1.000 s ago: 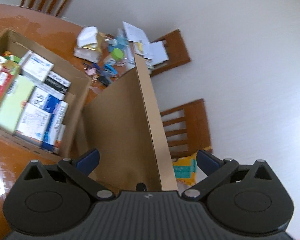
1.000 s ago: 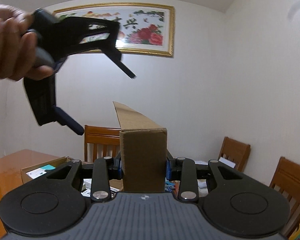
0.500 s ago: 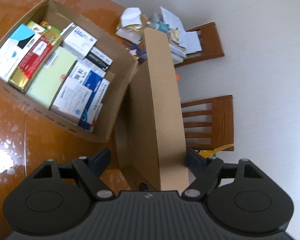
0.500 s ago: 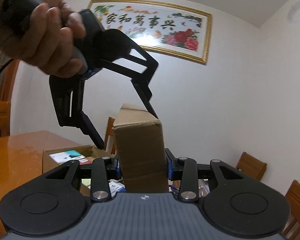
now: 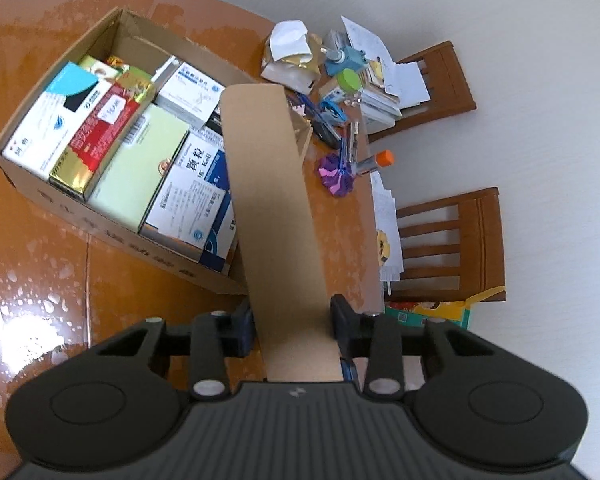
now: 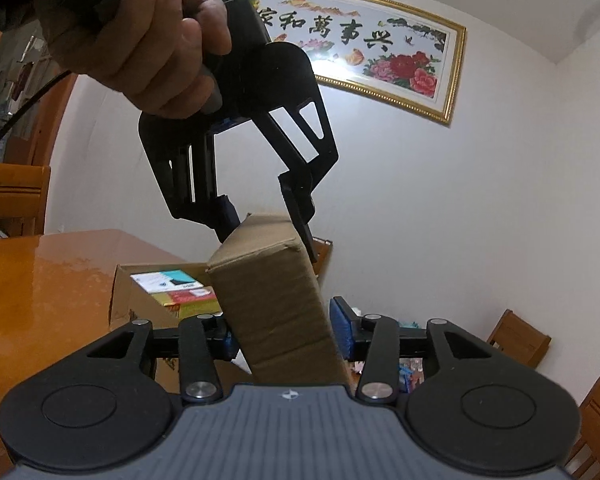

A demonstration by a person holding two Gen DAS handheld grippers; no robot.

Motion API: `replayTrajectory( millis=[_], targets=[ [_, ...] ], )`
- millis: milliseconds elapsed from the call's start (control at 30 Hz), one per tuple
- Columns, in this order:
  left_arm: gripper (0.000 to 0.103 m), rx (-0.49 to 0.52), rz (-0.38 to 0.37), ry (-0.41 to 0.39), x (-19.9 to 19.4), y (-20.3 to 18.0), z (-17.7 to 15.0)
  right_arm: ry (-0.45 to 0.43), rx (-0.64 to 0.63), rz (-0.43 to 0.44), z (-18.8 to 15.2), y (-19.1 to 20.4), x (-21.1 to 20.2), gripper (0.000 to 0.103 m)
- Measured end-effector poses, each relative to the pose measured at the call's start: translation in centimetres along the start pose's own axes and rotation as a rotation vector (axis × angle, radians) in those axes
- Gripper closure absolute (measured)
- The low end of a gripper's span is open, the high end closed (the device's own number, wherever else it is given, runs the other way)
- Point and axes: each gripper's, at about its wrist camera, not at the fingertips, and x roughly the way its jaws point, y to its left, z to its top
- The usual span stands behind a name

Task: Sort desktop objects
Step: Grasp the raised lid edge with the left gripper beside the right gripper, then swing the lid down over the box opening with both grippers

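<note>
A long plain brown cardboard box (image 5: 272, 200) hangs above the wooden table, caught between both grippers. My left gripper (image 5: 294, 324) is shut on one end of it, its pads pressed against both narrow sides. In the right wrist view the left gripper (image 6: 266, 236), held by a hand (image 6: 140, 32), comes down from above onto the top of the box (image 6: 272, 300). My right gripper (image 6: 282, 332) has the box's lower end between its jaws. Those jaws are opening, and a thin gap shows at the right pad. The box leans to the left.
An open carton (image 5: 20, 148) packed with several medicine boxes sits on the table (image 5: 40, 280) under the held box. Beyond it lie papers (image 5: 288, 40), a green-capped bottle (image 5: 348, 80), pens, a purple clip pile (image 5: 334, 172) and an orange-capped tube (image 5: 376, 160). Wooden chairs (image 5: 452, 236) stand along the table's edge.
The left gripper came down over the top of the brown box and its wide jaws shut on it. The right jaws have loosened slightly, and the box now leans left.
</note>
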Motion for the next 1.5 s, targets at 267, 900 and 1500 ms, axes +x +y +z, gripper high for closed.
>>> replayTrajectory(
  millis=[267, 900, 1500],
  targets=[
    [0.069, -0.069, -0.042, 0.009, 0.6, 1.7, 0.7, 0.038, 0.040, 0.015, -0.4, -0.5, 0.2, 0.027],
    [0.068, -0.049, -0.062, 0.033, 1.1, 3.4, 1.5, 0.208, 1.943, -0.060, -17.9, -12.0, -3.7, 0.015],
    [0.067, -0.068, -0.074, 0.036, 1.7, 4.5, 1.2, 0.085, 2.418, -0.154, -21.9, -9.2, 1.2, 0.054]
  ],
)
